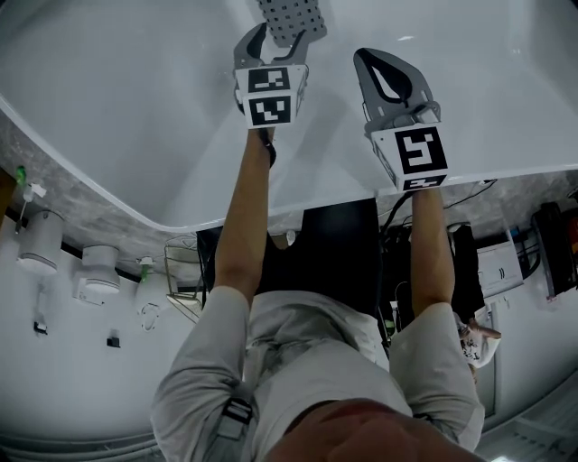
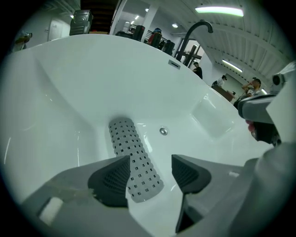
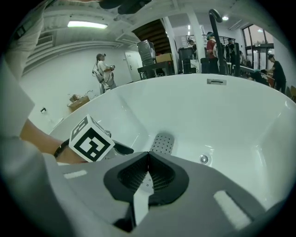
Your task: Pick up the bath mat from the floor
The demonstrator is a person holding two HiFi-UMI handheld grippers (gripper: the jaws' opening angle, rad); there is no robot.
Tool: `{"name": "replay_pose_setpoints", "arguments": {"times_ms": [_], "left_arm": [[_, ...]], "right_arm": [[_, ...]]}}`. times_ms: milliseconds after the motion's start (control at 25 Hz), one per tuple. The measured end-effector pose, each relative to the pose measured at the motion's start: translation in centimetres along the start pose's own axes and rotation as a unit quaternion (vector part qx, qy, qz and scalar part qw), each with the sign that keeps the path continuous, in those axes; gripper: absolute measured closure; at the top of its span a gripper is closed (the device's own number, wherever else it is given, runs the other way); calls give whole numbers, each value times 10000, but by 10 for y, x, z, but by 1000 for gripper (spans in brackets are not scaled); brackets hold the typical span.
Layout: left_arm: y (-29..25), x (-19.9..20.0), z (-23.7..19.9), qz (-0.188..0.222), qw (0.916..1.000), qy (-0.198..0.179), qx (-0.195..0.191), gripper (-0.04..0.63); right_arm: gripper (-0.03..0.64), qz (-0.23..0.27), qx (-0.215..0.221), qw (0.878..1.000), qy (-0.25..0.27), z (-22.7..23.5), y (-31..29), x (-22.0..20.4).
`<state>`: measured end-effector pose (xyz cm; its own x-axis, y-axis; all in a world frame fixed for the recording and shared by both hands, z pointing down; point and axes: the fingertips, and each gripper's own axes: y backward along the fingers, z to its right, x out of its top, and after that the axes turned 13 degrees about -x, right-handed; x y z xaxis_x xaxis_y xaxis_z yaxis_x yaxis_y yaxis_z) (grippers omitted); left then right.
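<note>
The bath mat [image 2: 134, 157] is grey, perforated and rolled into a narrow strip on the floor of a white bathtub [image 2: 83, 78]. In the head view the mat [image 1: 291, 16] shows at the top edge. My left gripper [image 2: 151, 159] is open, and the mat's near end lies between its jaws, close to the left pad, with a clear gap to the right pad. The left gripper [image 1: 278, 38] hangs over the tub. Beside it my right gripper [image 1: 375, 65] is shut with nothing in it; its tips meet in the right gripper view [image 3: 148, 152], short of the mat [image 3: 163, 143].
The tub's drain [image 2: 163, 131] sits just beyond the mat's far end. A black faucet [image 2: 194, 32] rises over the far rim. The tub's near rim [image 1: 90, 194] curves below my arms. People stand in the room behind, far from the tub.
</note>
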<state>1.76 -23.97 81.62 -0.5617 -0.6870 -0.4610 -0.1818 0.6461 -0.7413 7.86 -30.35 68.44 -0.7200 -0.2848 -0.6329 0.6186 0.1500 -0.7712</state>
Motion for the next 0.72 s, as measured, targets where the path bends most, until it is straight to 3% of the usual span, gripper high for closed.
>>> {"name": "replay_pose_setpoints", "arguments": {"times_ms": [360,440,720], "left_arm": [[-39,-30,-23,-128,9996,199,123,253],[-50,-37,-30,-156,9995,249,119,225],[-82,-54,-54,-251,9984,484,169,147]], "right_arm": [[607,-124,398,9989,217,-17,-30,-15],[574,-195,481,9984,207,-17,-37,-23],[560,-356,629,9971,238,-15,-53,-36]]}}
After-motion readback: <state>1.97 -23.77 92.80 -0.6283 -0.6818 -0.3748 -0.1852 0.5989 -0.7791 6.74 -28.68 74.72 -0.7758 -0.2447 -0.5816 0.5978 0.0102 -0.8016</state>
